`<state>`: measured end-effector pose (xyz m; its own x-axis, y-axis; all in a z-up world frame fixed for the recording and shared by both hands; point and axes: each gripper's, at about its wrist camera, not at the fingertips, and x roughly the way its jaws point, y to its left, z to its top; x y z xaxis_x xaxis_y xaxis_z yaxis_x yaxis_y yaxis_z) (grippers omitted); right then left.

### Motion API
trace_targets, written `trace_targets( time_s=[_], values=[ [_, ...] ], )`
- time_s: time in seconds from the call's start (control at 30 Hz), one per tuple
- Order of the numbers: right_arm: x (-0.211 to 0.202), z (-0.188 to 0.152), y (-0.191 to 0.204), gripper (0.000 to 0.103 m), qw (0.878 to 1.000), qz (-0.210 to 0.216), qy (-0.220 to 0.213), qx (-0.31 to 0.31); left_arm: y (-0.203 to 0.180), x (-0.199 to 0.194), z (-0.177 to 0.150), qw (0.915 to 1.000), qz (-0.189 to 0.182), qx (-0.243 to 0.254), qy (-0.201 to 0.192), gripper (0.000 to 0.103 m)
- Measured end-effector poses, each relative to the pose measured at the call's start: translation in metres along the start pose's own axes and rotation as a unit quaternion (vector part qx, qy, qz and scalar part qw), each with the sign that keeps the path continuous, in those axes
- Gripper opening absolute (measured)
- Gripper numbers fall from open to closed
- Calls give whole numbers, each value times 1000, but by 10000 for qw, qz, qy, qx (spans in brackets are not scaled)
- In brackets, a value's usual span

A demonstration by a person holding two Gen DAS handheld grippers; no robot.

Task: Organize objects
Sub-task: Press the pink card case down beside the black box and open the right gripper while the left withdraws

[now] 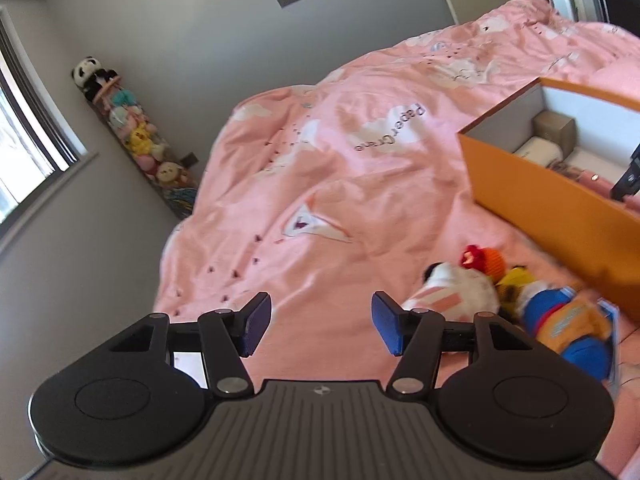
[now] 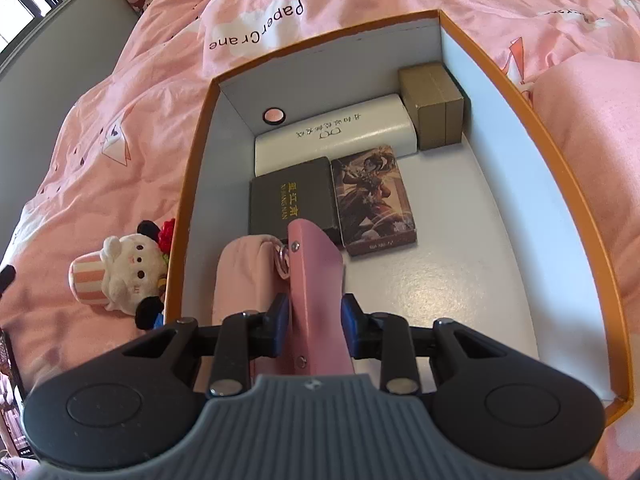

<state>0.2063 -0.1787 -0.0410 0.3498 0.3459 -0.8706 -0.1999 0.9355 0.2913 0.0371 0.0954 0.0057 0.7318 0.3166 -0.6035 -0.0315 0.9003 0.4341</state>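
An orange box (image 2: 532, 120) with a white inside lies on the pink bed. It holds a white case (image 2: 340, 132), a brown carton (image 2: 432, 104), a dark box (image 2: 292, 200) and a picture card box (image 2: 372, 196). My right gripper (image 2: 316, 320) is shut on a pink leather strap (image 2: 316, 276) of a pink pouch (image 2: 244, 276), held over the box's near left part. My left gripper (image 1: 320, 328) is open and empty above the bedspread. Plush toys (image 1: 520, 300) lie to its right, beside the orange box (image 1: 540, 196). A white plush (image 2: 120, 268) shows left of the box.
The pink bedspread (image 1: 320, 184) covers the bed. A tall column of plush toys (image 1: 132, 132) stands against the grey wall by a window (image 1: 24, 128). The right gripper's tip (image 1: 628, 176) shows over the box in the left wrist view.
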Motion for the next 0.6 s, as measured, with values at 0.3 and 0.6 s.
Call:
trace_targets(
  time_s=[0.3,0.6],
  values=[
    [0,-8,10,18,9964,-565,-61,-630,-18,0,6,9996,-273,-23,-32,69],
    [3,-12,24,19,9889,-764,102,-1268,-19,0,11,9986,-428,-288,-82,68]
  ],
)
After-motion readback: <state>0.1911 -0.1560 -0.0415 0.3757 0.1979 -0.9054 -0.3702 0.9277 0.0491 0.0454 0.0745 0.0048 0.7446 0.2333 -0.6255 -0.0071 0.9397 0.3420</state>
